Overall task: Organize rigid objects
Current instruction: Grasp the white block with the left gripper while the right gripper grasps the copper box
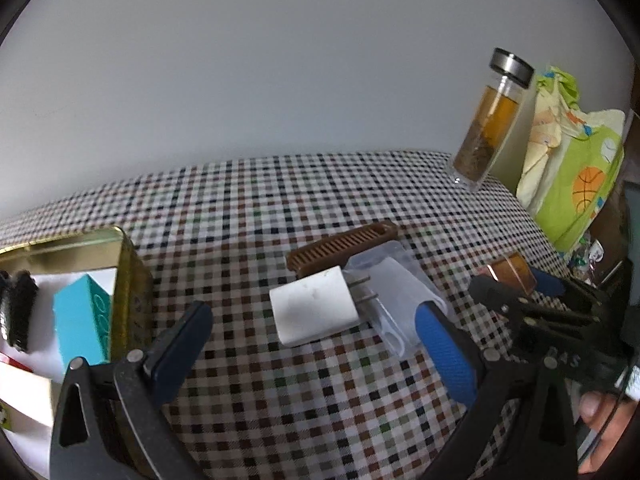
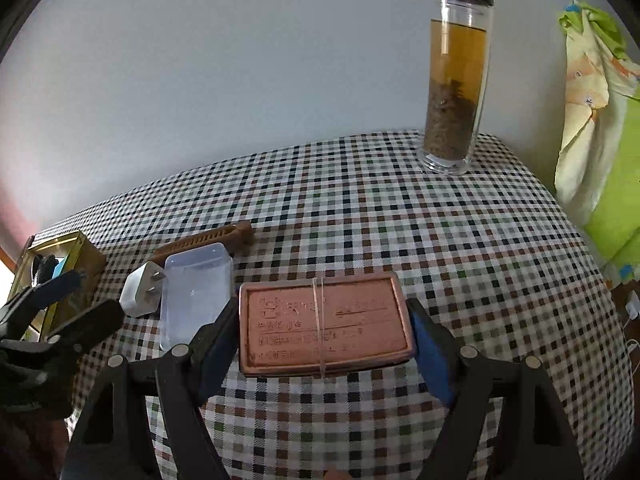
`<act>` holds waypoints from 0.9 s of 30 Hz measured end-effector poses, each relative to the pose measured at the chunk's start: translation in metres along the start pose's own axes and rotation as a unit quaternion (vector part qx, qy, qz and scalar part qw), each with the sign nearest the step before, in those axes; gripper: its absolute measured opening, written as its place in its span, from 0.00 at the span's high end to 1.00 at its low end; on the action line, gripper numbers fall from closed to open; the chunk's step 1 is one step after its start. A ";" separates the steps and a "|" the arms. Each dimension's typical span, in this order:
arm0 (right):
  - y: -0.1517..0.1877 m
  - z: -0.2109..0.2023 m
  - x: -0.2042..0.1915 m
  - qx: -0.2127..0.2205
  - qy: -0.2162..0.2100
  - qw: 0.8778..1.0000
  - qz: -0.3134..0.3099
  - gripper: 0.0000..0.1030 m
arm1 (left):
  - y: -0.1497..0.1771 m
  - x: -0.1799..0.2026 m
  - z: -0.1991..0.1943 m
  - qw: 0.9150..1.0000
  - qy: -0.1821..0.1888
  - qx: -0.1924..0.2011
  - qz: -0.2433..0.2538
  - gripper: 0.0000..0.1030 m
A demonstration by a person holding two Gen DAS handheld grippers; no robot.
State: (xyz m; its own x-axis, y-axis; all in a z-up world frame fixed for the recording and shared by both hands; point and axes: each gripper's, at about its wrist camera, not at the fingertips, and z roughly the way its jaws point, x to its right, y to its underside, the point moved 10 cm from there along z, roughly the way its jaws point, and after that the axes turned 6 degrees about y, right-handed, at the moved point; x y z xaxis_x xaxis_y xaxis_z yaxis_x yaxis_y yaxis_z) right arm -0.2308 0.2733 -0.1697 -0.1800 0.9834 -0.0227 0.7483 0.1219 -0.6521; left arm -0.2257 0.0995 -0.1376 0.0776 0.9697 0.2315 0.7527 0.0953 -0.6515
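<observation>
Sitting between right gripper (image 2: 324, 340) fingers (image 2: 430, 354), copper tin (image 2: 324, 326); left gripper (image 1: 316, 344) spread

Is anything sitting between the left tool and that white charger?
Nothing visible does. The left tool is open, and only bare checked tablecloth lies between it and the white charger. The clear plastic box lies against the charger's prong side, not in the path.

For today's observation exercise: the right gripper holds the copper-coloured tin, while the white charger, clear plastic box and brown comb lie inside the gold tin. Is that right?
Not quite. The white charger, clear plastic box and brown comb lie on the checked tablecloth, beside the gold tin, as the left wrist view shows. The right gripper does hold the copper-coloured tin.
</observation>
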 end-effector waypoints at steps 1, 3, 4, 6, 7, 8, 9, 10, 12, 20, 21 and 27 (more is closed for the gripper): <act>0.001 0.000 0.000 -0.001 0.000 1.000 0.000 0.22 | 0.001 -0.001 0.003 1.000 0.002 -0.003 -0.003 0.02; 0.001 0.000 0.000 -0.001 0.000 1.000 0.000 0.22 | 0.002 0.000 0.007 1.000 0.006 -0.008 -0.005 0.11; 0.001 -0.001 0.000 -0.001 0.000 1.000 0.001 0.22 | 0.003 0.000 0.010 1.000 0.012 -0.013 -0.006 0.14; 0.001 -0.001 -0.001 -0.002 0.000 1.000 0.002 0.22 | 0.005 -0.002 0.015 1.000 0.016 -0.019 -0.011 0.28; 0.001 0.000 -0.002 -0.002 0.000 1.000 0.002 0.22 | 0.007 -0.003 0.017 0.999 0.021 -0.025 -0.013 0.31; 0.001 0.001 -0.002 -0.003 0.000 1.000 0.003 0.22 | 0.007 -0.004 0.018 0.999 0.022 -0.027 -0.015 0.35; 0.002 0.002 -0.002 -0.004 0.001 1.000 0.003 0.22 | 0.007 -0.005 0.020 0.999 0.022 -0.029 -0.017 0.35; 0.003 0.003 -0.002 -0.005 0.001 1.000 0.003 0.22 | 0.008 -0.007 0.020 0.999 0.022 -0.030 -0.020 0.35; 0.004 0.005 -0.003 -0.005 0.000 1.000 0.003 0.22 | 0.008 -0.008 0.021 0.999 0.024 -0.030 -0.023 0.35; 0.006 0.007 -0.007 -0.006 0.009 1.000 -0.007 0.22 | 0.011 -0.012 0.033 0.999 0.025 -0.038 -0.029 0.35; 0.007 0.007 -0.007 -0.005 0.011 1.000 -0.008 0.22 | 0.011 -0.012 0.032 0.999 0.027 -0.038 -0.028 0.42; 0.006 0.007 -0.006 0.001 0.016 1.000 -0.005 0.22 | 0.014 -0.007 0.031 0.999 0.018 -0.038 -0.004 0.43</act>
State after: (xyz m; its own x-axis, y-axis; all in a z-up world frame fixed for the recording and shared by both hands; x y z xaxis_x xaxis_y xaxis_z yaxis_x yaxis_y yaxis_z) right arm -0.2297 0.2676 -0.1784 -0.1674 0.9859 0.0076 0.7458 0.1316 -0.6531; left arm -0.2366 0.1006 -0.1709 0.0938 0.9604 0.2623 0.8012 0.0836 -0.5925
